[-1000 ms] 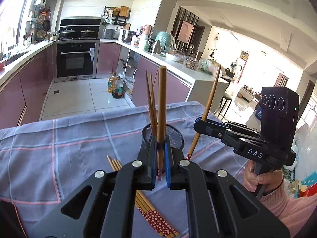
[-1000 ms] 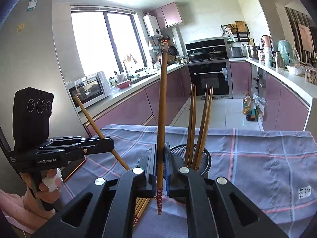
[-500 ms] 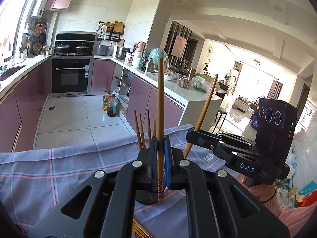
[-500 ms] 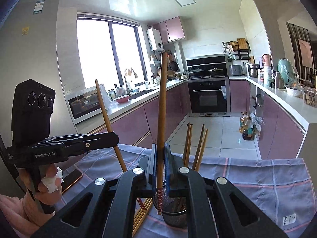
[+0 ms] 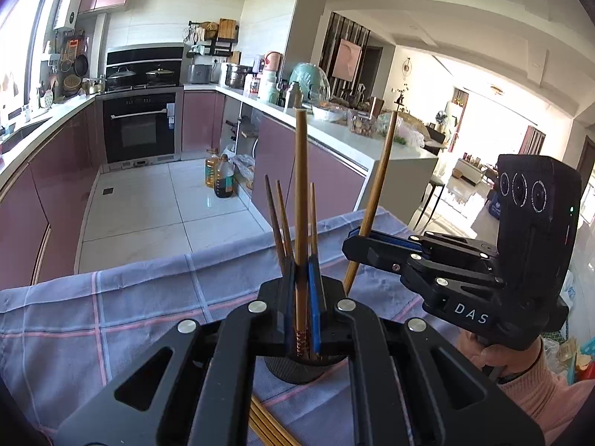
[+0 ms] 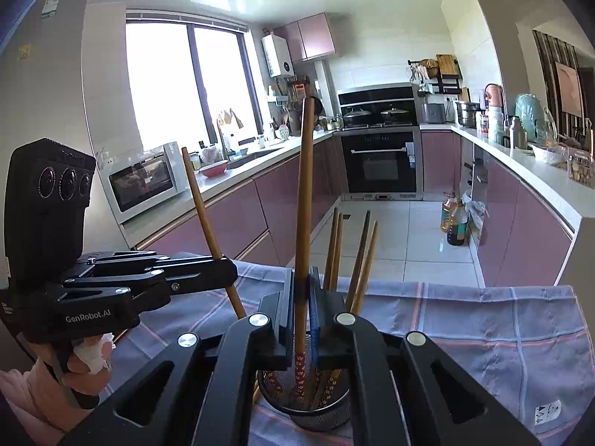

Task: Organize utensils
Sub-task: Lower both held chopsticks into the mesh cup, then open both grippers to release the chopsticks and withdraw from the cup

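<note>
My left gripper point(image 5: 301, 297) is shut on one wooden chopstick point(image 5: 300, 186), held upright with its patterned lower end over the mouth of the black mesh holder point(image 5: 297, 369). Three chopsticks point(image 5: 274, 219) stand in that holder. To the right, my right gripper point(image 5: 353, 245) grips a second chopstick point(image 5: 375, 193), which leans slightly. In the right wrist view that gripper point(image 6: 303, 304) is shut on its chopstick point(image 6: 303, 186), whose patterned end dips inside the holder point(image 6: 316, 414) among several standing chopsticks point(image 6: 362, 260). The left gripper point(image 6: 227, 271) appears there at the left.
A blue-purple checked cloth point(image 5: 130, 316) covers the table; its far edge drops to the kitchen floor. Loose chopsticks point(image 5: 266, 427) lie on the cloth under my left gripper. A person's hand in a pink sleeve point(image 5: 520, 383) holds the right gripper.
Both grippers have moved forward over the holder, each still gripping its chopstick. The holder now sits under the fingers, with the chopsticks' lower ends at its mouth.
</note>
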